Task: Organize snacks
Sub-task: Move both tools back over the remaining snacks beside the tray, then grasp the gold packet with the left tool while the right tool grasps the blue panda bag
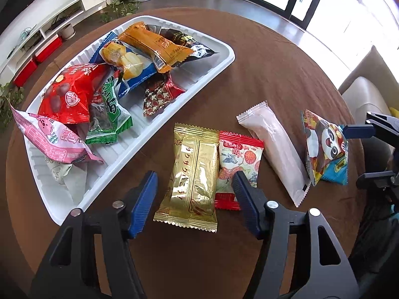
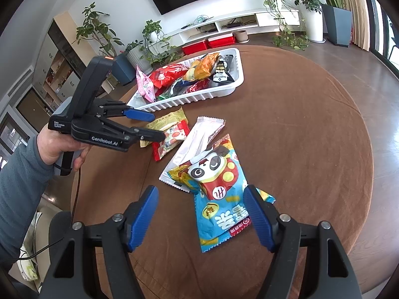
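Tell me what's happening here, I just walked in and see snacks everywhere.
A person is sorting snack packets into a white tray, which already holds many. Four packets still lie on the brown round table. The left hand-held gripper hovers open over the gold packet and the red-edged packet. The right hand-held gripper is open around the blue panda packet, which overlaps the plain white packet.

White lettering on the left gripper (image 2: 156, 124), at nine o'clock in the right wrist view, reads "GenRobot.AI"; a smaller label on its body reads "Data Acquisition System". The gold packet (image 1: 192, 177) at the left wrist view's centre carries Japanese katakana, roughly "サクサクパニラ".
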A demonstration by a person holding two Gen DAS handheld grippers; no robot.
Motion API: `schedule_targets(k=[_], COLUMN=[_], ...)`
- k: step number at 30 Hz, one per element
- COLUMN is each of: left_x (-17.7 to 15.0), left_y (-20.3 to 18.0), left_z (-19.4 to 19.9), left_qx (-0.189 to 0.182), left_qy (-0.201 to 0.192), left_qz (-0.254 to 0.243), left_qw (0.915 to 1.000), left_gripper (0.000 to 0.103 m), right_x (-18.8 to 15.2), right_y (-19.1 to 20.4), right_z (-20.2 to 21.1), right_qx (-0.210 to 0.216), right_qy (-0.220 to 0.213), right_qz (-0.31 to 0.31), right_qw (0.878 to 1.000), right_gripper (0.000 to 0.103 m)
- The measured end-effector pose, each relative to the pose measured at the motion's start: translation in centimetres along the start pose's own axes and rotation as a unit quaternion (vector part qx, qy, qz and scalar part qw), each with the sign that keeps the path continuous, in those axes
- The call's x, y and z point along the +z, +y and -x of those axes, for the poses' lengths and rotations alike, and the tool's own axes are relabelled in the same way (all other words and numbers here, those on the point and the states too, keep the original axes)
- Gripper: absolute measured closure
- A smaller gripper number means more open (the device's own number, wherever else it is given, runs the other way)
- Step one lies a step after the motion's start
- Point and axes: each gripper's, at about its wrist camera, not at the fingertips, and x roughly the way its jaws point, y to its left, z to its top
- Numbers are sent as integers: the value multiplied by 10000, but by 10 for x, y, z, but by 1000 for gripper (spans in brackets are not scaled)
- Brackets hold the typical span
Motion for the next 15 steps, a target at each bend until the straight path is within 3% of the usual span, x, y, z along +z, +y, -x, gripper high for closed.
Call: schedule_targets(k=[5, 15], left_x=[7, 16], left_y=[-5, -4], left_z=[-4, -24], left_qx=[38, 61], left_qy=[148, 261], left_qz=[-47, 172], left_qw=[9999, 9995], left_gripper=[54, 54], right_x=[1, 4], right_y=[-1, 4], right_z=[-2, -4], right_qx=[-99, -430], right_qy=[87, 260], right_qz=[54, 557], right_qw=[9999, 9972], right_gripper=[30, 30])
